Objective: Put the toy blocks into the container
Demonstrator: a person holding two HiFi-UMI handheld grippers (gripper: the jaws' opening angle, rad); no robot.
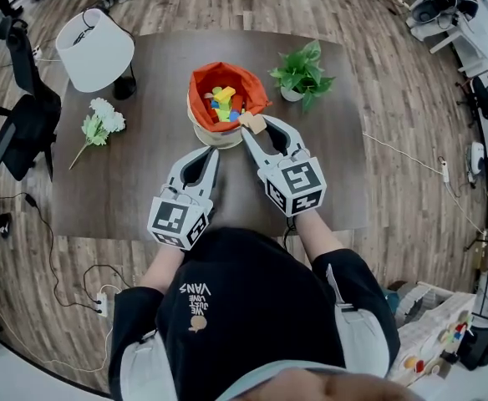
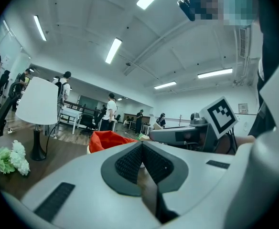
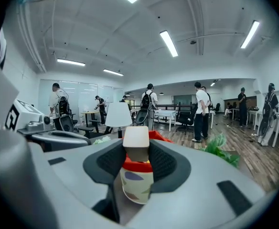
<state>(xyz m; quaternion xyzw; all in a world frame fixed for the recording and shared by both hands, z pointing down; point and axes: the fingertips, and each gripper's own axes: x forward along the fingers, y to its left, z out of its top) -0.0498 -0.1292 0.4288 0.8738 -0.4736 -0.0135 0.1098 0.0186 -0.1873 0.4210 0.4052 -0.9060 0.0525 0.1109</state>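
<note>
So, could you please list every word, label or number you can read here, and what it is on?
"VANS": on the person's black shirt, upside down in the head view.
Smaller print beside it: too small to read.
Wall sign, left gripper view: too blurred to read.
Square markers: patterns, no letters.

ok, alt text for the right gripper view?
Right hand-held gripper clamps a pale block, with the orange-lined container directly beyond its jaws. A white lamp and a green plant flank it; people stand in an open office behind.
</note>
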